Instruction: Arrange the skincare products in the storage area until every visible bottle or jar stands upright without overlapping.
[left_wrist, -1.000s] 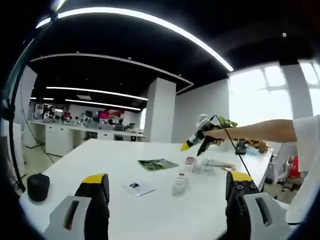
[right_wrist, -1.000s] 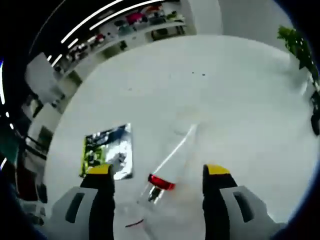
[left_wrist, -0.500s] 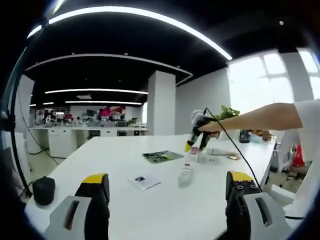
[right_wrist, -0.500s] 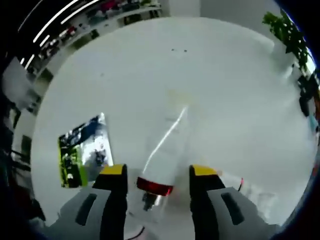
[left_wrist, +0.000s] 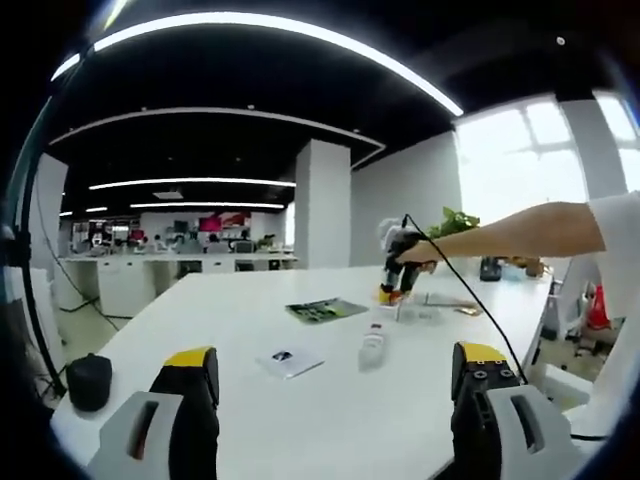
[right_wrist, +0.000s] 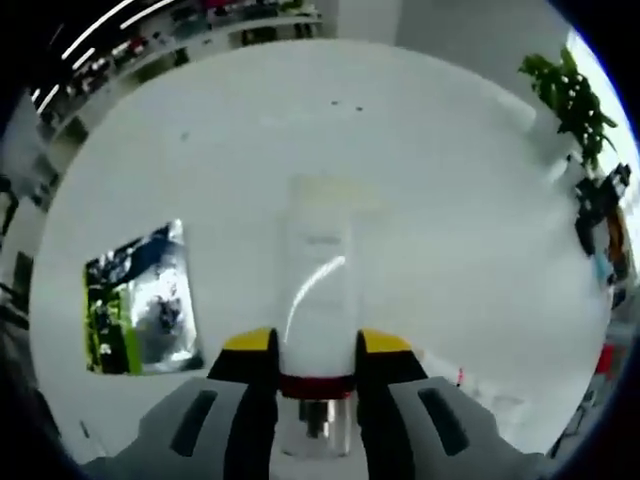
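Note:
A clear bottle (right_wrist: 316, 270) with a red band near its neck lies along the white table (right_wrist: 450, 180), and my right gripper (right_wrist: 316, 345) is shut on it just above the band. In the left gripper view, that right gripper (left_wrist: 393, 292) points down at the table's far side, held by a person's outstretched arm (left_wrist: 520, 232). A small pale bottle (left_wrist: 372, 345) lies on its side mid-table. My left gripper (left_wrist: 334, 355) hovers open over the near edge, holding nothing.
A green foil sachet (right_wrist: 135, 300) lies left of the held bottle, also seen as the sachet (left_wrist: 325, 310). A flat white packet (left_wrist: 288, 362) lies nearer, and a black round object (left_wrist: 90, 380) sits at the table's left corner. A plant (right_wrist: 570, 90) stands at the far edge.
The right gripper's jaws have come down around the clear bottle and shut on it. The left gripper stays open and nearly still.

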